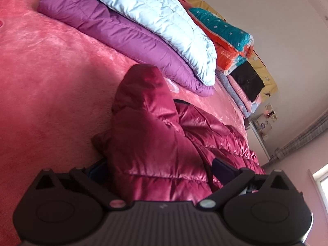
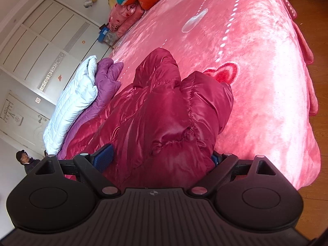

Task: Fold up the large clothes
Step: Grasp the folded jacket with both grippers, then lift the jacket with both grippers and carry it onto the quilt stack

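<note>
A shiny dark-red puffer jacket (image 1: pixel 147 127) lies bunched on the pink plush bedspread (image 1: pixel 51 71), one padded part rising toward the pillows. My left gripper (image 1: pixel 160 166) stands open and wide, with a fold of the jacket bulging between its fingers; the left fingertip is partly hidden by the fabric. In the right wrist view the same jacket (image 2: pixel 164 106) fills the middle, its cuff and hood-like folds on top. My right gripper (image 2: pixel 160 156) is also spread wide around the jacket's near end, and one blue pad (image 2: pixel 104 155) shows beside the fabric.
A purple jacket (image 1: pixel 123 34) and a light-blue one (image 1: pixel 153 20) lie stacked beyond. Folded quilts (image 1: pixel 225 32) sit at the bed's head. A person (image 2: pixel 24 160) stands by the white wardrobe (image 2: pixel 41 41). Wooden floor (image 2: pixel 315 41) borders the bed's edge.
</note>
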The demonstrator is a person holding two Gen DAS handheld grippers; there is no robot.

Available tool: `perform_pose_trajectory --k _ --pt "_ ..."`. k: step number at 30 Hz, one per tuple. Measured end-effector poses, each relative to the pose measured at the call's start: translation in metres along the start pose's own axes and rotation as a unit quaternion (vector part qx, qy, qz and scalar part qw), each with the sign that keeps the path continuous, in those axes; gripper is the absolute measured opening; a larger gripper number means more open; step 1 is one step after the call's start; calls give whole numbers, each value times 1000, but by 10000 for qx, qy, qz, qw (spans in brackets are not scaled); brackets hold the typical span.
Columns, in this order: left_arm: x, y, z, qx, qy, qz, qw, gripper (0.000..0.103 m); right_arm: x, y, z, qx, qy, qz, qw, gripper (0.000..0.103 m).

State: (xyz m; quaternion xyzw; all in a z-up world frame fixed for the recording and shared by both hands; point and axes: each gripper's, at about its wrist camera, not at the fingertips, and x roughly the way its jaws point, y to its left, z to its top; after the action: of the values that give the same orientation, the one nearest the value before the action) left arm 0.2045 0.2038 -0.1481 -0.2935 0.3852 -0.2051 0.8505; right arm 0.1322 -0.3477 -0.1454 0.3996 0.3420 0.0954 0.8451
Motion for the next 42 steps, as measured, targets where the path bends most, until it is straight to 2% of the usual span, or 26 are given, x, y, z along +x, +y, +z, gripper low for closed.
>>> perform_pose_trajectory --k 4,7,10,12,17,23,26,28,35,42 --pt "9 -8 -2 243 78 -11 9997 101 2 -6 2 330 -84 125 9993 103" --pt "13 -16 -4 423 95 -15 9991 100 -1 1 -2 206 -148 -46 9997 103" --pt "15 -26 -8 591 133 -1 9982 82 2 20 -8 -198 -202 -493 9984 103" --pt "14 -31 -11 636 111 73 9979 73 1 33 -13 -410 -283 -744 9960 97" --pt "3 -55 -25 1178 -68 494 9918 45 -7 71 -30 -1209 -515 -1345 9822 70" --pt "-11 -87 -42 1602 -245 1063 9810 29 -19 109 -57 -2076 -826 -1904 9559 50" --pt "-22 -97 -49 1667 -333 1239 9776 26 -30 127 -73 -2492 -1036 -2097 9398 44" --pt "-30 -103 -53 1725 -383 1339 9751 25 -37 136 -82 -2850 -1177 -2240 9245 41" --pt "-65 -124 -69 1926 -629 1541 9671 23 -66 165 -119 -3849 -1663 -2550 8713 37" --pt "-115 -140 -69 2153 -1036 1663 9567 23 -97 189 -143 -4426 -2045 -2494 8367 35"
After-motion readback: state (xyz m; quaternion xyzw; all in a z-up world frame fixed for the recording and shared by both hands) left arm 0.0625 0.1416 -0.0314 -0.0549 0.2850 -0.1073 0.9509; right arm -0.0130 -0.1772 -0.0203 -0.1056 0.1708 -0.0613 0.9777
